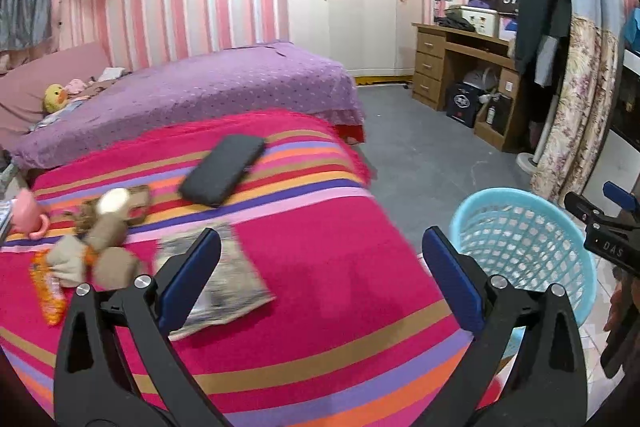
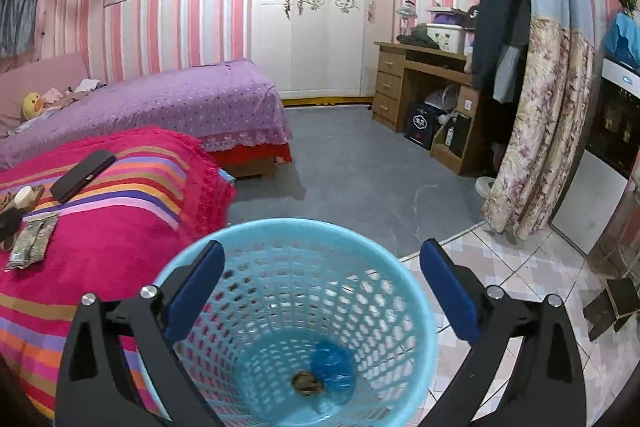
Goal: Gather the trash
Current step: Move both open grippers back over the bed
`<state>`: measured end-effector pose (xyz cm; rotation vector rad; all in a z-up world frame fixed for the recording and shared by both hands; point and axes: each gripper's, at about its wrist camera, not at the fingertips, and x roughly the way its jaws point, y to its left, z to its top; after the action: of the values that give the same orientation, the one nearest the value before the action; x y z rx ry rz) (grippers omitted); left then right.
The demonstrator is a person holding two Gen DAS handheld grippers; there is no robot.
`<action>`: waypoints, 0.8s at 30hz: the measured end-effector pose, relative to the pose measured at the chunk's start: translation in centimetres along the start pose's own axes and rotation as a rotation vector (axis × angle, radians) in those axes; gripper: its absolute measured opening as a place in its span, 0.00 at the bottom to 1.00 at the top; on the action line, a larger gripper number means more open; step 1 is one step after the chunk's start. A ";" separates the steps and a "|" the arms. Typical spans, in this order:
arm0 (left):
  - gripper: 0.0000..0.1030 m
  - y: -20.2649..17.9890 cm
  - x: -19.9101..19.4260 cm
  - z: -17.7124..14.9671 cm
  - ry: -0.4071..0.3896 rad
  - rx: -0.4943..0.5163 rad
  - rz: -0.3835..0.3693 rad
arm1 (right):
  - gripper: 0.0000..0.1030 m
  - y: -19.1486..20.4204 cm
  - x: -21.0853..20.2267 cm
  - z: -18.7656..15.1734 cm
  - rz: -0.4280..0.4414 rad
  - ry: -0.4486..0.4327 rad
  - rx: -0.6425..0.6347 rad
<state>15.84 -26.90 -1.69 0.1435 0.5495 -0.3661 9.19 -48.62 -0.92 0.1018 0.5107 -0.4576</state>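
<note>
Pink-striped walls enclose a bedroom with one white wardrobe (image 2: pixel 316 15), one wooden desk (image 2: pixel 416 83), a grey floor and two beds: a purple-covered one (image 1: pixel 224 87) at the back and, nearer, one under a striped red blanket (image 1: pixel 320 227). One light-blue mesh basket (image 2: pixel 304 311) stands on the floor just beside the striped bed.

On the blanket lie one dark flat case (image 1: pixel 222 169), one grey printed wrapper (image 1: pixel 224 283), one orange wrapper (image 1: pixel 48 291), a blurred cluster of brownish crumpled pieces (image 1: pixel 100 239) too smeared to count, and one pink object (image 1: pixel 26 213) at the left edge.

Only the right wrist view looks down into the basket, where two items rest on the bottom: a blue crumpled bag (image 2: pixel 334 367) and a small brown scrap (image 2: pixel 306 383). The left wrist view alone shows the orange wrapper and pink object.

Both claws are spread wide and empty: the left gripper (image 1: pixel 320 267) over the blanket, the right gripper (image 2: pixel 320 275) above the basket's mouth.
</note>
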 end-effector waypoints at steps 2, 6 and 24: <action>0.95 2.4 -1.0 -0.2 -0.005 -0.006 0.035 | 0.93 1.6 -0.6 0.3 0.033 -0.005 0.004; 0.95 7.3 -2.5 -0.6 0.002 -0.010 0.108 | 0.93 5.2 -2.1 0.7 0.088 -0.027 0.005; 0.95 24.4 -3.1 -5.9 0.084 -0.121 0.269 | 0.94 22.0 -2.5 -0.2 0.246 -0.017 -0.112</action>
<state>19.72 -2.04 -4.13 0.1146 0.6251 -0.0644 17.02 -27.93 -0.23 0.0518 0.4987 -0.1893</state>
